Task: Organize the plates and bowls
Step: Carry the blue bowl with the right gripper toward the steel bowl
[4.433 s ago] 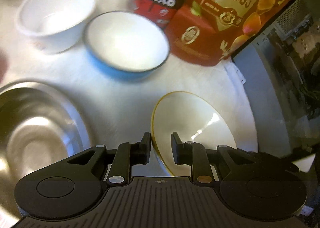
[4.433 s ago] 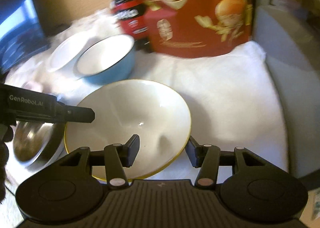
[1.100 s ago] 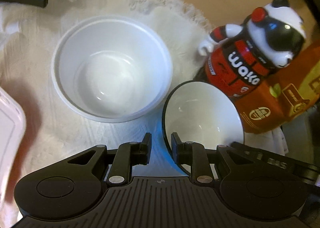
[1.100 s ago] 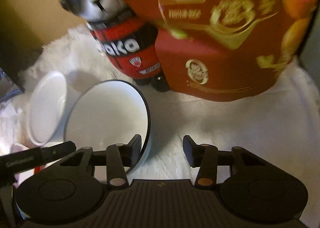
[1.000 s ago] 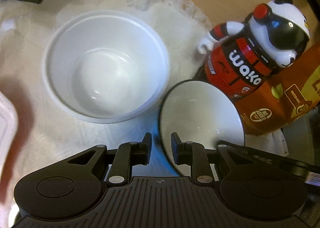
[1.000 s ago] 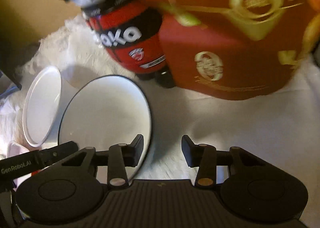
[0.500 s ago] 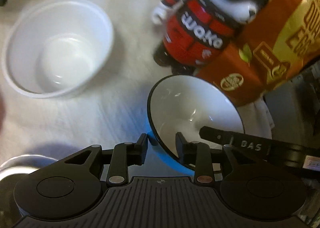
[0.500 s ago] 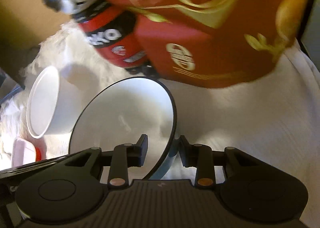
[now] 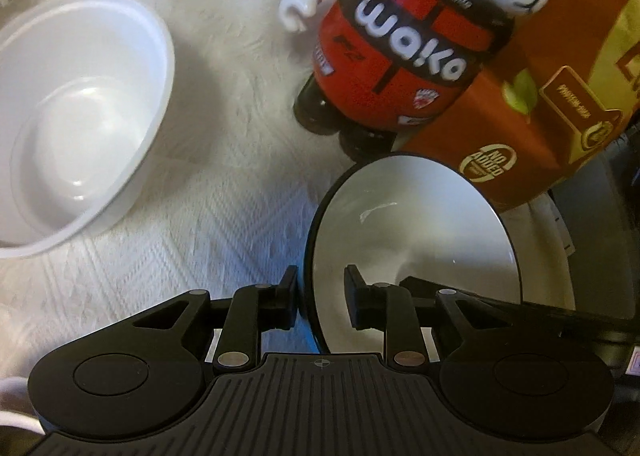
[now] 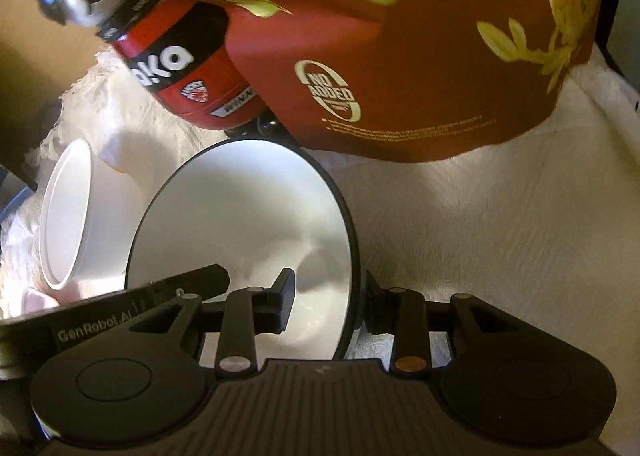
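Note:
A blue bowl point(image 9: 412, 223) with a white inside and a dark rim hangs tilted just above the white cloth point(image 9: 220, 195). My left gripper point(image 9: 322, 296) straddles its left rim, one finger outside and one inside. Its jaws are closing and pinch the wall. My right gripper point(image 10: 328, 296) is shut on the opposite rim of the blue bowl point(image 10: 240, 223), its left finger inside and its right finger behind the wall. A plain white bowl point(image 9: 80, 115) rests on the cloth to the left, also seen as the white bowl point(image 10: 64, 215) from the right wrist.
A red and black bear figure point(image 9: 400, 47) stands just behind the blue bowl. A big red snack bag point(image 10: 400, 55) leans next to it. The cloth point(image 10: 500, 236) stretches out to the right. A grey surface point(image 9: 600, 236) borders it on that side.
The blue bowl and both grippers shifted right, away from the white bowl and towards the bag. The right gripper's fingers closed on the rim. The left fingers widened briefly, then narrowed.

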The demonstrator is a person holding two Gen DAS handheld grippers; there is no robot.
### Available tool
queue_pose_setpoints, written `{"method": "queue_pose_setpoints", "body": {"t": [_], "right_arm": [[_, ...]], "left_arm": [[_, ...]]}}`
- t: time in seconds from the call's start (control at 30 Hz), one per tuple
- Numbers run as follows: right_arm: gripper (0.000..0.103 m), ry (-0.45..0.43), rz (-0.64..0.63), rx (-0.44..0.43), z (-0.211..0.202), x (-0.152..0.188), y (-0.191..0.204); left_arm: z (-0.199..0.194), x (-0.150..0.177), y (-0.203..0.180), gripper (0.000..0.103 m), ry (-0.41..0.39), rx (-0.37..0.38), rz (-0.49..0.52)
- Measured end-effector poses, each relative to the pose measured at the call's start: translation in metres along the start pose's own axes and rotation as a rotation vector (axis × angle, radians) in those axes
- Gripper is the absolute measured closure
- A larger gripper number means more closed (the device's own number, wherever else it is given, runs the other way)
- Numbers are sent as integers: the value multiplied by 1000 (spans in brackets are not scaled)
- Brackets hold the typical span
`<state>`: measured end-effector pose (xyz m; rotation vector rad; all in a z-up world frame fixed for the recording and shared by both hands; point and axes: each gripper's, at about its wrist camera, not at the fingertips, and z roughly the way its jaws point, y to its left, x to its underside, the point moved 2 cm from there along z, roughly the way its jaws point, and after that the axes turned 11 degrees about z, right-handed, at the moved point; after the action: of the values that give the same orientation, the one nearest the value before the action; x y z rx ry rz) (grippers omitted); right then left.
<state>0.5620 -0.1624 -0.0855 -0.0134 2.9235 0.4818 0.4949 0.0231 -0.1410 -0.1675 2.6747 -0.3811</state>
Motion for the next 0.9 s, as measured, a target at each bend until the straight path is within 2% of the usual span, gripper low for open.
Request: {"method": "queue_pose_setpoints", "body": {"t": [0.1,0.23,0.37,0.47,0.57,0.73,0.9], "right_arm": [[68,-34,-4,-20,-20,3,6],[68,-112,-40,-54,-61,11,23],[68,-136,-75,-81,-104,30,30],[68,-148,-98,-61,-124,53,31],[68,-146,-117,-22,-134,79,26],[67,-109,-90,25,-126,114,13],[67,-90,-54,54,-111,139,-5]], "left_arm": [[-20,-5,-7,76,-36,-2,55],[-57,-12,-13,76,-90,27,79],[-103,-8,-22,76,-117,60,113],[-123,5,-30,76,-90,102,147],[-125,26,-38,76,-51,101,191],[-118,72,-39,75,22,123,189],[-103,104,-40,75,79,136,198]]}}
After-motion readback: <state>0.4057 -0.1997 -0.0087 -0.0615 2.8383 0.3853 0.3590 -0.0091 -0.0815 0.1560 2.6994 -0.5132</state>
